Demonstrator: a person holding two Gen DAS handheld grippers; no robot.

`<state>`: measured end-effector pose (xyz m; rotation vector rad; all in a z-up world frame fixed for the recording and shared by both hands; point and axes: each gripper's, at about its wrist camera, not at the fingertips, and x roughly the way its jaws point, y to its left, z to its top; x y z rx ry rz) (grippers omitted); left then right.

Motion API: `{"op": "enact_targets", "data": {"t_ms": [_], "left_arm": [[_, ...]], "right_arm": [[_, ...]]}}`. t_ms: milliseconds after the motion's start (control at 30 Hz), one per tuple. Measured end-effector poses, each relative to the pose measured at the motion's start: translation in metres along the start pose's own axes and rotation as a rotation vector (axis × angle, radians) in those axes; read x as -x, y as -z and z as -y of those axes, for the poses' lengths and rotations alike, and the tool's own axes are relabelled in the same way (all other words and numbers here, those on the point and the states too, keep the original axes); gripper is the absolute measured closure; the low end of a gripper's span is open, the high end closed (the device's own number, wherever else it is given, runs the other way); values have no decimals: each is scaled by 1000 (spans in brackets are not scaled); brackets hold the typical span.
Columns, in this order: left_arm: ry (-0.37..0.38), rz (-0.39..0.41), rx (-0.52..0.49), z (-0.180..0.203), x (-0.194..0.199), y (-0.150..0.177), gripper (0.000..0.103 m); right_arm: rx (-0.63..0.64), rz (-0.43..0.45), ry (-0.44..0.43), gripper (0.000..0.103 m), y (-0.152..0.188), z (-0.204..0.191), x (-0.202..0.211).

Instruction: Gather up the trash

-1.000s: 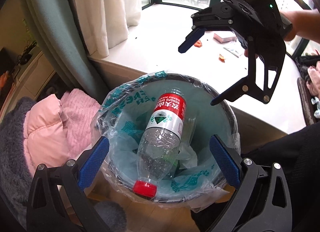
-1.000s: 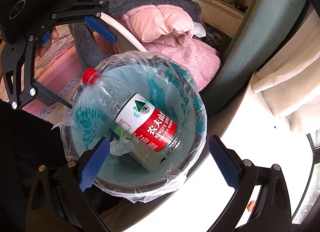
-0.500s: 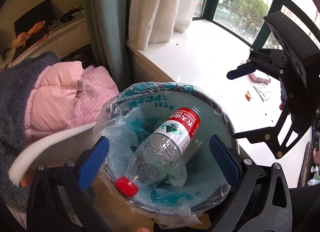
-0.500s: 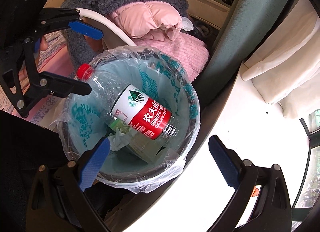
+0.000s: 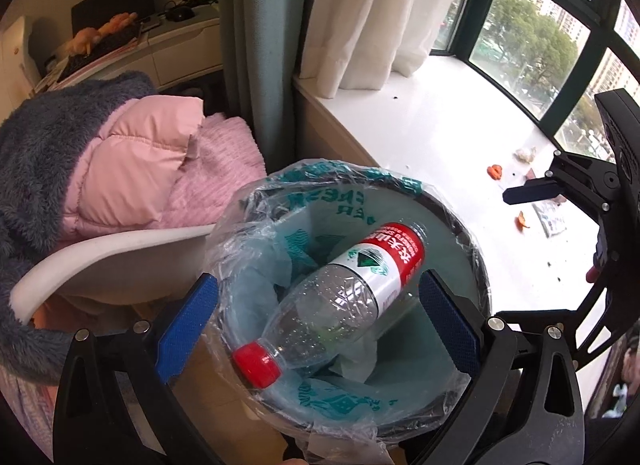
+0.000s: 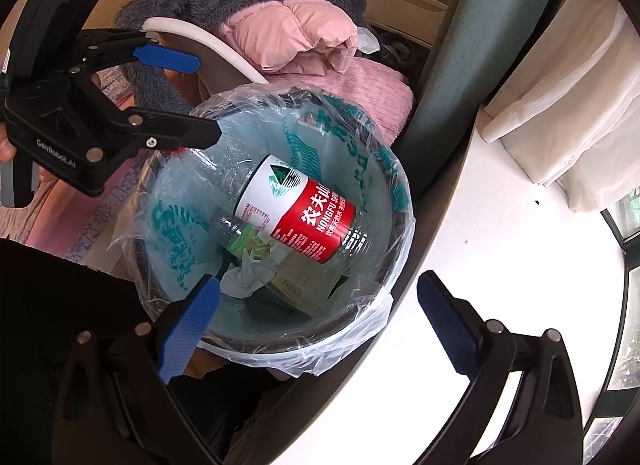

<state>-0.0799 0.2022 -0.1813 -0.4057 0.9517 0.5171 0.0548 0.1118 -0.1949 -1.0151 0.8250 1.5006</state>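
Observation:
A clear plastic bottle (image 5: 340,301) with a red cap and a red and white label lies slanted in the bin (image 5: 476,265), which is lined with a clear and teal bag. It also shows in the right wrist view (image 6: 296,213), over crumpled tissue (image 6: 248,277) and a box. My left gripper (image 5: 320,321) is open and empty, just above the bin's near rim. My right gripper (image 6: 318,325) is open and empty over the bin's (image 6: 400,201) edge. Small scraps of trash (image 5: 496,172) and a wrapper (image 5: 552,219) lie on the white window sill.
A white window sill (image 5: 440,145) runs to the right of the bin, with curtains (image 5: 372,13) at its far end. A chair with pink and grey clothes (image 5: 132,169) stands to the left of the bin. A desk (image 5: 160,41) stands behind it.
My left gripper has swung left and back, so the bin now sits lower right in its view. My right gripper has drawn back toward the sill. The bottle stays in the bin.

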Motion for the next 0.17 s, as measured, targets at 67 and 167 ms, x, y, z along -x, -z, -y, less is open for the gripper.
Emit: {"op": "enact_targets", "data": {"t_ms": [67, 167], "left_arm": [[8, -16, -5, 2, -2, 0, 6], [-12, -7, -25, 8, 1, 2, 6]], "right_arm": [[-18, 0, -6, 7, 1, 0, 0], [-39, -1, -5, 7, 2, 0, 0]]}}
